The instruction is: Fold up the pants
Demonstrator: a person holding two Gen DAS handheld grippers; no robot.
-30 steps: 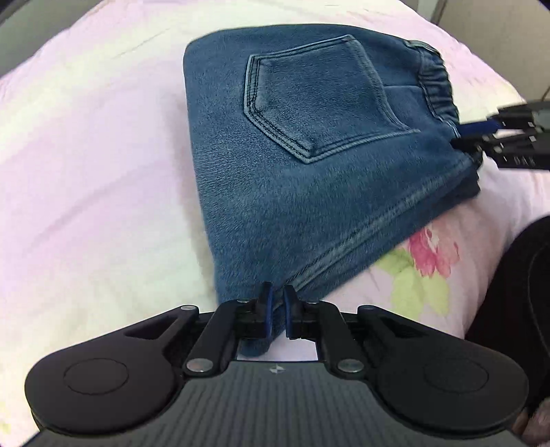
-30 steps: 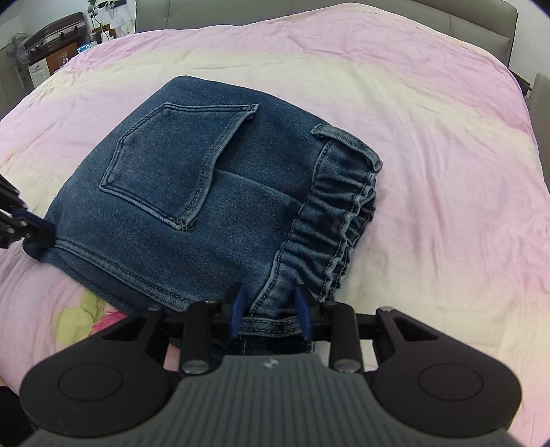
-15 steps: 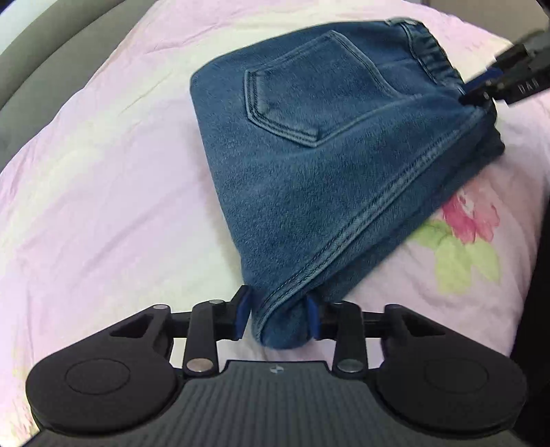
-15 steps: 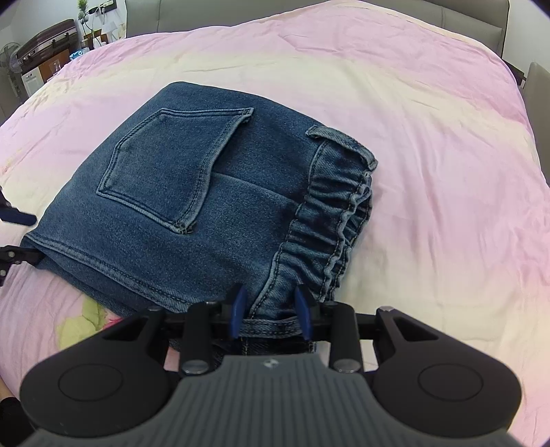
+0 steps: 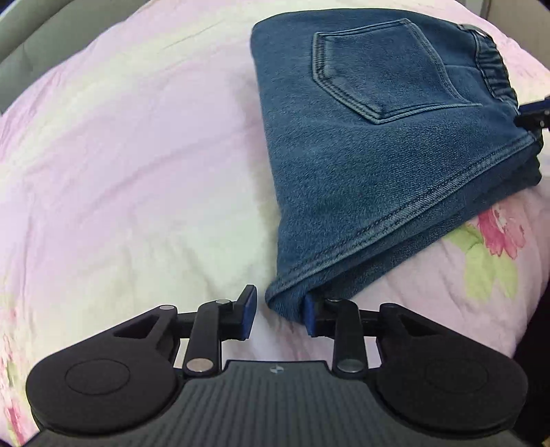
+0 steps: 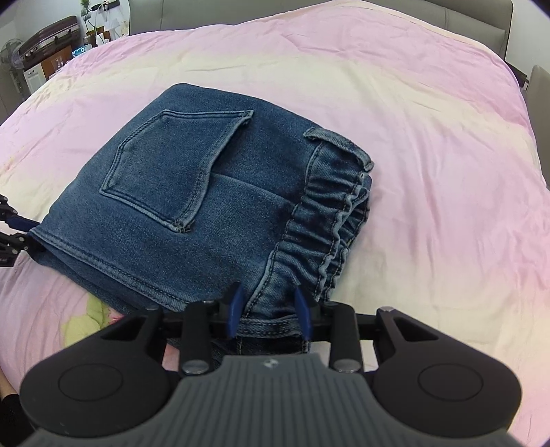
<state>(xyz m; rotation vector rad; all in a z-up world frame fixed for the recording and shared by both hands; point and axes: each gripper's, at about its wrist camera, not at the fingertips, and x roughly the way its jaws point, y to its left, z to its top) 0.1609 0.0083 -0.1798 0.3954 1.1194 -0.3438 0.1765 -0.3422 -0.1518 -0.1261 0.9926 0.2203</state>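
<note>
Bed [image 6: 429, 144] dressed in a pink and pale-yellow cover, lightly creased, printed with pink flowers and green leaves [image 5: 495, 247] near the closer edge. Carries a bundle of folded blue denim pants [image 6: 213, 213], lying flat, back pocket [image 5: 374, 68] facing up, gathered elastic waistband [image 6: 330, 233] along one side. Grey upholstered headboard [image 6: 474, 17] beyond.

The pants [image 5: 378, 165] hide one pad of the left tongs [image 5: 279, 309].

Pink-cream floral bedspread [image 6: 412, 103]; grey headboard [image 6: 474, 20]; cluttered cabinet [image 6: 44, 58] behind.
</note>
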